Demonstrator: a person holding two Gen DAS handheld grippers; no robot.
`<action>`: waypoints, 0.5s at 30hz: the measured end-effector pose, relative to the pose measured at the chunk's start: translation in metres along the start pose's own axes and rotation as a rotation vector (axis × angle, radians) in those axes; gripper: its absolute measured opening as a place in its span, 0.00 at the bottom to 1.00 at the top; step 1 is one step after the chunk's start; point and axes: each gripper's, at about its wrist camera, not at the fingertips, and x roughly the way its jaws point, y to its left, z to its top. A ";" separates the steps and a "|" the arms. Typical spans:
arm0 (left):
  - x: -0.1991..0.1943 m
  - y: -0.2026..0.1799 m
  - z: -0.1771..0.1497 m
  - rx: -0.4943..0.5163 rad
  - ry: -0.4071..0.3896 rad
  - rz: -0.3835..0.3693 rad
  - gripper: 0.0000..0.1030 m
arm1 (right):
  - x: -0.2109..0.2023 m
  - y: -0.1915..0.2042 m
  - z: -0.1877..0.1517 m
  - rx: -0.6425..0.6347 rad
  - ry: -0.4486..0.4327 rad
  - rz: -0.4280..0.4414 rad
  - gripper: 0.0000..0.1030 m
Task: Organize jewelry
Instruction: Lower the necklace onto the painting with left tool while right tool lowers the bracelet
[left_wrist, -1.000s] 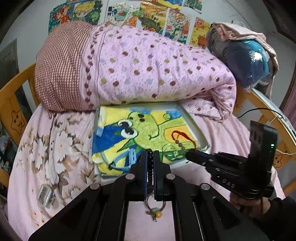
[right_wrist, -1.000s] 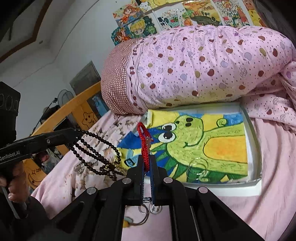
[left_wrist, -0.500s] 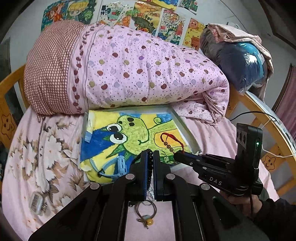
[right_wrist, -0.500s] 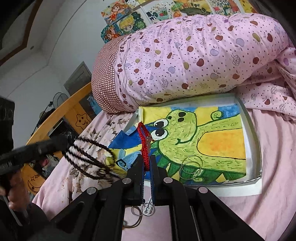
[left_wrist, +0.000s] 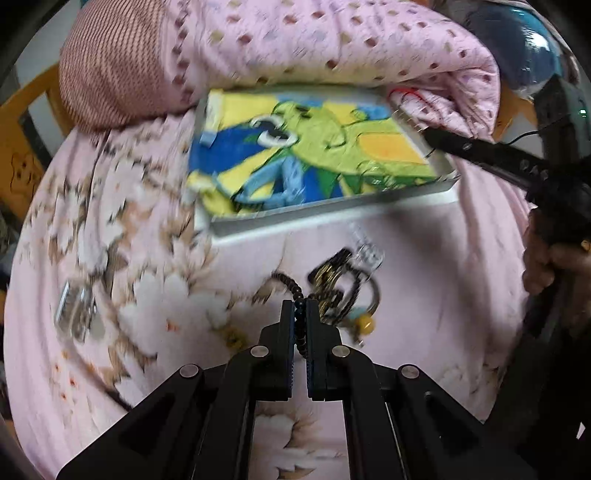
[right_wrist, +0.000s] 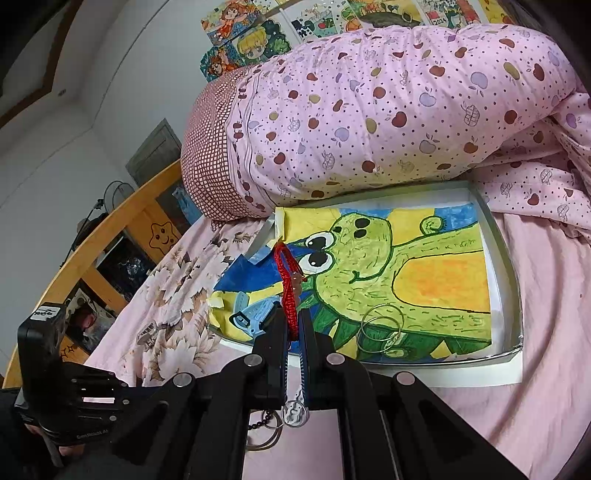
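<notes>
The left gripper is clamped on a dark round-beaded strand above the pink floral bedsheet. The right gripper pinches a red braided cord bracelet over the white shallow tray, where thin silver bangles lie.

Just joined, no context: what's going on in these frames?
A person is sorting jewelry on a bed, a handheld gripper in each hand. The left gripper is shut on a dark bead string, low over a jewelry pile on the pink sheet. The right gripper is shut on a red braided bracelet, held over the near edge of the white tray. Thin metal bangles already lie in the tray, on its frog drawing.
</notes>
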 end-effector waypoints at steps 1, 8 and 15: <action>0.000 0.001 -0.001 -0.004 0.002 0.001 0.03 | 0.001 0.000 -0.001 -0.001 0.002 0.000 0.06; -0.006 0.007 -0.001 -0.011 -0.005 0.029 0.03 | 0.005 0.002 -0.004 -0.013 0.021 0.004 0.06; -0.021 0.005 0.015 -0.014 -0.097 0.020 0.03 | 0.010 0.002 -0.005 -0.010 0.026 0.007 0.06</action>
